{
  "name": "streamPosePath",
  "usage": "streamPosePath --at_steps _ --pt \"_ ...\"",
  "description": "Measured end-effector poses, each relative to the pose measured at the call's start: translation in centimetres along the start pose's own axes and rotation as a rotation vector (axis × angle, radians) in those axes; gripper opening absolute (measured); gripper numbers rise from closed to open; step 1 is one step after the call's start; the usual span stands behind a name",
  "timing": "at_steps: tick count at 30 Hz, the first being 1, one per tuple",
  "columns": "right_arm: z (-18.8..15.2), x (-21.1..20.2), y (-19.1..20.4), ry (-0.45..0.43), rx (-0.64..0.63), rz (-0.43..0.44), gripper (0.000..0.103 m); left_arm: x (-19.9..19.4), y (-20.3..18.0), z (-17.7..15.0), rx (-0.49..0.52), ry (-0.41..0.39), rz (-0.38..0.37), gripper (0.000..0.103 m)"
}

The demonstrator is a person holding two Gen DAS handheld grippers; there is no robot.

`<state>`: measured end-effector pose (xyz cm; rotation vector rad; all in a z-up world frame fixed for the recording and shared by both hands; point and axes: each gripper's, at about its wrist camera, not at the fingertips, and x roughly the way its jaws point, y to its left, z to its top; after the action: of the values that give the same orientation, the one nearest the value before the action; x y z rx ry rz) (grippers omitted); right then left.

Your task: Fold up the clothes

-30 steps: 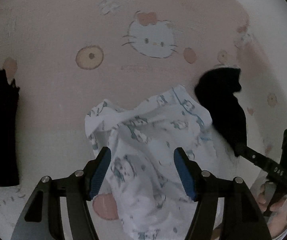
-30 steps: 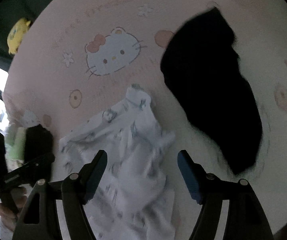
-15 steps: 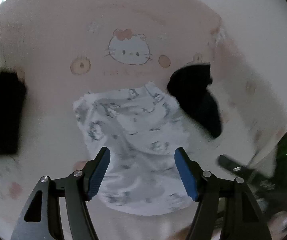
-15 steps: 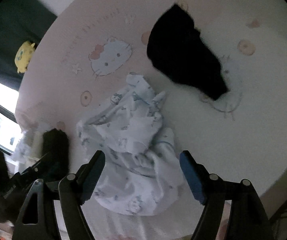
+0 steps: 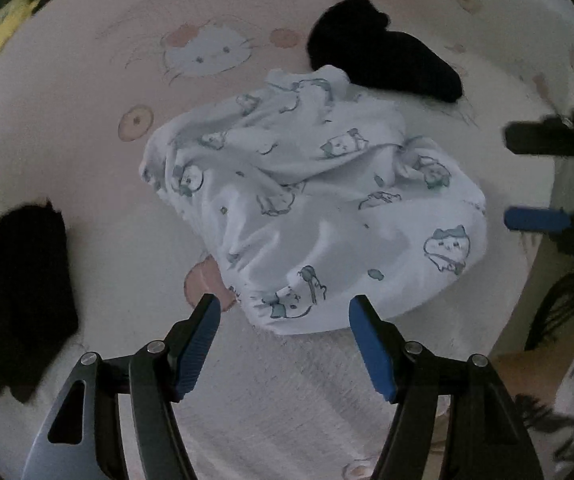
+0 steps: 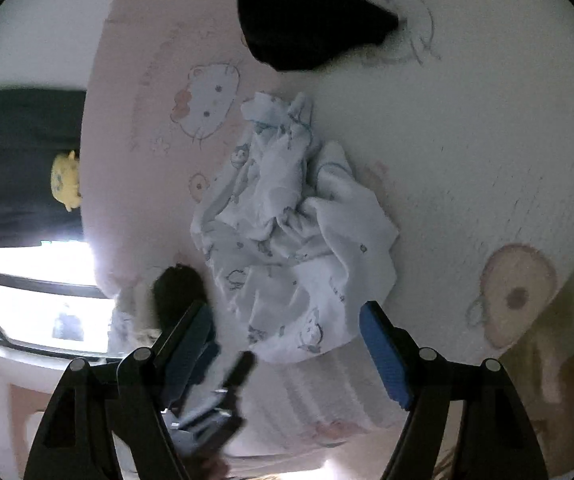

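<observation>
Item 1, left gripper: jaws standing wide apart, nothing between the blue pads; poised just short of the near hem of the printed garment, over the near edge of the bed.

Item 2, right gripper: jaws likewise spread and empty; its tips sit at the near hem of the same garment; in the left wrist view it shows at the right margin, beside the garment's right side.

Item 3, white printed garment: soft cloth with small cartoon figures, lying crumpled in a loose heap near the middle of the near edge of the bed; folds bunched toward its far end; no hem or corner laid flat.

Item 4, bed: pale pink cover with a cat-face print and round motifs; carries everything listed.

Item 5, black garment, left: dark pile toward the left edge of the bed, well apart from the white one.

Item 6, black garment, far: dark heap beyond the white garment, touching or just overlapping its far corner.

Item 7, yellow soft toy: off the bed's far-left side.

Step judged in hand: approach to the white garment, before any fold; next move calls for each gripper to find and pinch a separate edge, then draw the cloth out flat.
</observation>
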<state>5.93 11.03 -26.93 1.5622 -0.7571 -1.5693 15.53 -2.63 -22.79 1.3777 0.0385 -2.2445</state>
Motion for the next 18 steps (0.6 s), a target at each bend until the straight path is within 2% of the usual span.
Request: streamPosePath --at_steps 3,6,9,14,18 --pt "0.4 0.4 -0.3 0.016 -0.004 -0.050 0.077 -0.4 -0.3 0.0 0.043 -0.030 0.006 0.065" --pt "0.3 0.5 -1.5 0.016 0.056 -0.051 0.077 -0.3 -0.8 0.0 0.097 -0.019 0.008 0.065" --pt "-0.1 0.9 -3.1 0.016 0.140 -0.062 0.077 0.4 -2.5 -0.6 0.248 -0.016 0.032 0.065" --pt "-0.3 1.3 -4.8 0.026 0.246 -0.002 0.077 0.7 -4.5 -1.6 0.411 -0.045 0.030 0.065" --pt "-0.1 1.7 -4.9 0.019 0.281 0.041 0.077 0.3 -5.6 -1.7 0.475 -0.092 0.015 0.065"
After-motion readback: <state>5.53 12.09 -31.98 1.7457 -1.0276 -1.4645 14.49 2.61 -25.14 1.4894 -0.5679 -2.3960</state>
